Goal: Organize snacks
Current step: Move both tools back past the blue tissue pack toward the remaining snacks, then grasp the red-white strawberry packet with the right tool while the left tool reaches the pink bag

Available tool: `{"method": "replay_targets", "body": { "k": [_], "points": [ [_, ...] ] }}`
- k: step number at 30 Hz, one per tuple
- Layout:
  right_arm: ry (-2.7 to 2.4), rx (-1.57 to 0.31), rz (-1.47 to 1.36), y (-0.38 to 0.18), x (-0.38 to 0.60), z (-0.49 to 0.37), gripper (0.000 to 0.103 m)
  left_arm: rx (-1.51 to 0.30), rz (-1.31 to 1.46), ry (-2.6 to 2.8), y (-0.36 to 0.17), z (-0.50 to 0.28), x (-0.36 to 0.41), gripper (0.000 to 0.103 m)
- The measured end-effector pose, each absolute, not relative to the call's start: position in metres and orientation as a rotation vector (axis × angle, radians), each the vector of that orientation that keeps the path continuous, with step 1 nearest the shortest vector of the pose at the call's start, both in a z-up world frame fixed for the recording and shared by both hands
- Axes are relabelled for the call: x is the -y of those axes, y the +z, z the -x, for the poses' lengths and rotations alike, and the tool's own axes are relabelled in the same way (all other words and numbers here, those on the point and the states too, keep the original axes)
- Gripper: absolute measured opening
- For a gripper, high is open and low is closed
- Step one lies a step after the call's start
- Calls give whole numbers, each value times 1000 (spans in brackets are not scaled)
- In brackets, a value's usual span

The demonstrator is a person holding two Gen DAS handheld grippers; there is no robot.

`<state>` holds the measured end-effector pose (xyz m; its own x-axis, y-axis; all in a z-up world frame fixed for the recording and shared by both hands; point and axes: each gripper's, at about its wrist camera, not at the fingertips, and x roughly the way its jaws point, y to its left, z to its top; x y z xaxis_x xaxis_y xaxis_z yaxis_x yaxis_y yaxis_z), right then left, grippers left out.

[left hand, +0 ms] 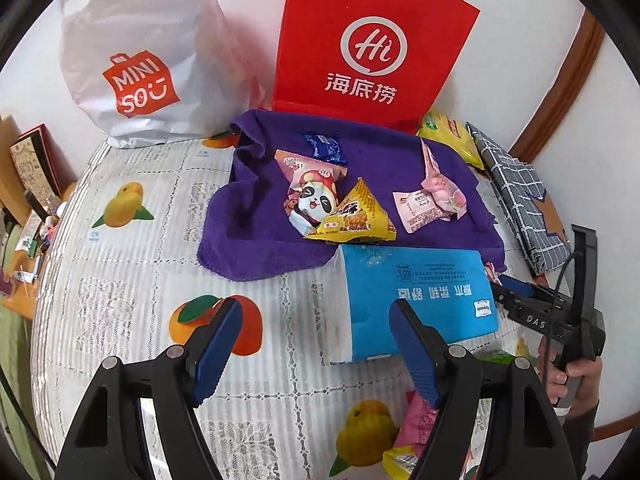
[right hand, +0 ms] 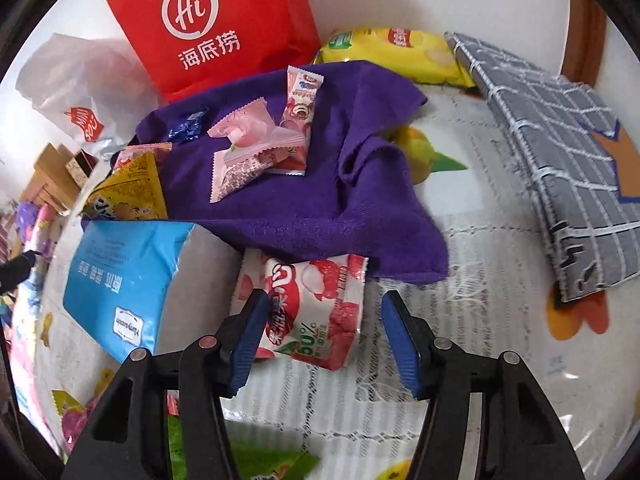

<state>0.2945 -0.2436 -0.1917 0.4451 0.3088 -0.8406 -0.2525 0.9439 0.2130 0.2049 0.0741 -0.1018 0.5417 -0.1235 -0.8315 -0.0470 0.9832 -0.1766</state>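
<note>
The right claw (right hand: 322,334) stands half open astride the lychee jelly packet (right hand: 316,312), low in the frame against the purple cloth (right hand: 320,196), gripping nothing. Center it before squeezing, since only the left pad meets the wrapper. The left claw (left hand: 316,352) hangs open and empty.

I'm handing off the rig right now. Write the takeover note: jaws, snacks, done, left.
Left gripper: open, empty, over the tablecloth beside the blue tissue pack.
Right gripper: open, around the lychee jelly pouch, not yet gripped.
Purple cloth: panda snack, yellow triangle pack, pink wrappers, blue candy gathered on it.
Left: the pouch, plus loose snacks at the near table edge.
</note>
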Motion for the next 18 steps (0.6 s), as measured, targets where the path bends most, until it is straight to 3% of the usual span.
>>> {"method": "replay_targets", "body": {
  "k": [10, 12, 13, 14, 18],
  "points": [
    [369, -1044, 26, -201, 225, -299, 64, -1004, 197, -63, -107, -206, -75, 74],
    [387, -1033, 36, -200, 225, -300, 46, -1009, 194, -63, -108, -204, -74, 74],
    [393, -1028, 42, -199, 225, -299, 44, -1009, 193, -62, -108, -203, -74, 74],
    [402, -1025, 39, -198, 226, -298, 34, -1010, 190, -63, -109, -202, -74, 74],
    [424, -1004, 6, -187, 229, -288, 22, -1006, 183, -69, -106, -192, -73, 74]
  ]
}}
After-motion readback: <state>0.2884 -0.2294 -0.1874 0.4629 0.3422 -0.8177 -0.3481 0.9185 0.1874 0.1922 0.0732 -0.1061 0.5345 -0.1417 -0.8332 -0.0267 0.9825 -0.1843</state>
